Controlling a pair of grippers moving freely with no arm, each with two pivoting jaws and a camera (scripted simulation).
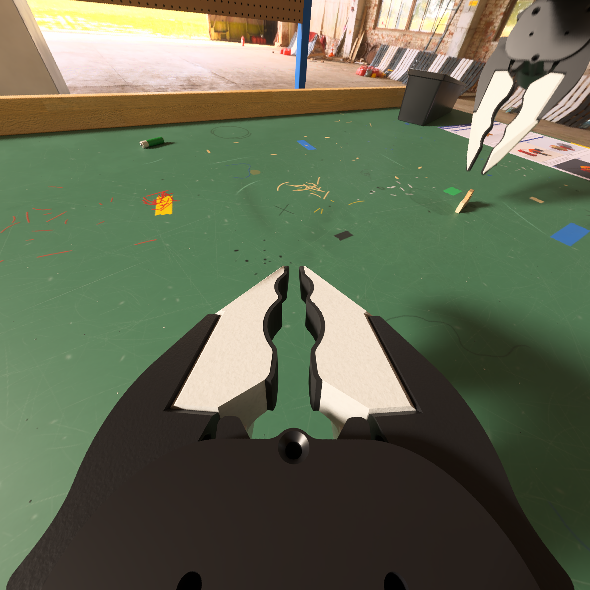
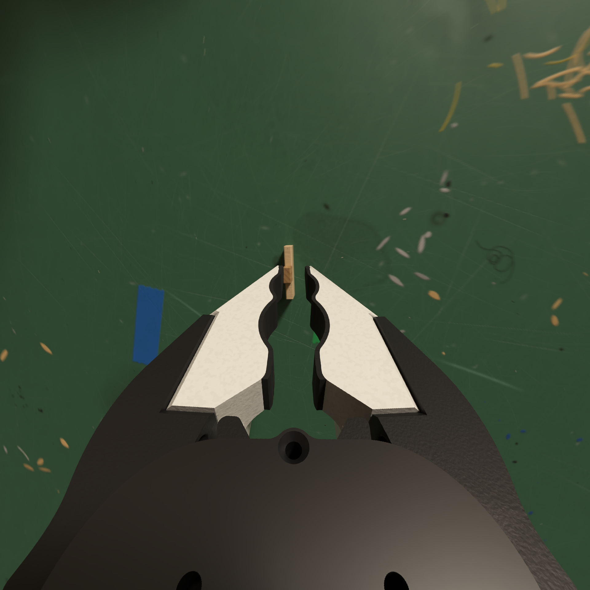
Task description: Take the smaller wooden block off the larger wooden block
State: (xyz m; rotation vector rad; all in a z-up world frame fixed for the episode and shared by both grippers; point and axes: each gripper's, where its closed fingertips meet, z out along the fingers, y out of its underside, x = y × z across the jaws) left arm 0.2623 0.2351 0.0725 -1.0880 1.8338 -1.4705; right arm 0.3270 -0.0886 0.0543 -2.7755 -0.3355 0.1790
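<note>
Left wrist view: your left gripper (image 1: 294, 268) hovers low over the green mat (image 1: 95, 319), jaws nearly together with a narrow gap, holding nothing. Going rightward, green marker (image 1: 152, 142) near the wooden rail (image 1: 191, 108), yellow tape (image 1: 163, 206), then the larger wooden block (image 1: 464, 201) tilted on the mat, black bin (image 1: 429, 97) behind it, and your right gripper (image 1: 477, 169) above, pointing down. Right wrist view: blue tape (image 2: 148, 324) at left; right gripper (image 2: 293, 268) slightly parted, gripping nothing, larger wooden block (image 2: 289, 255) edge-on between the tips, smaller wooden block (image 2: 287, 274) on its left face, next to the left fingertip; contact unclear.
</note>
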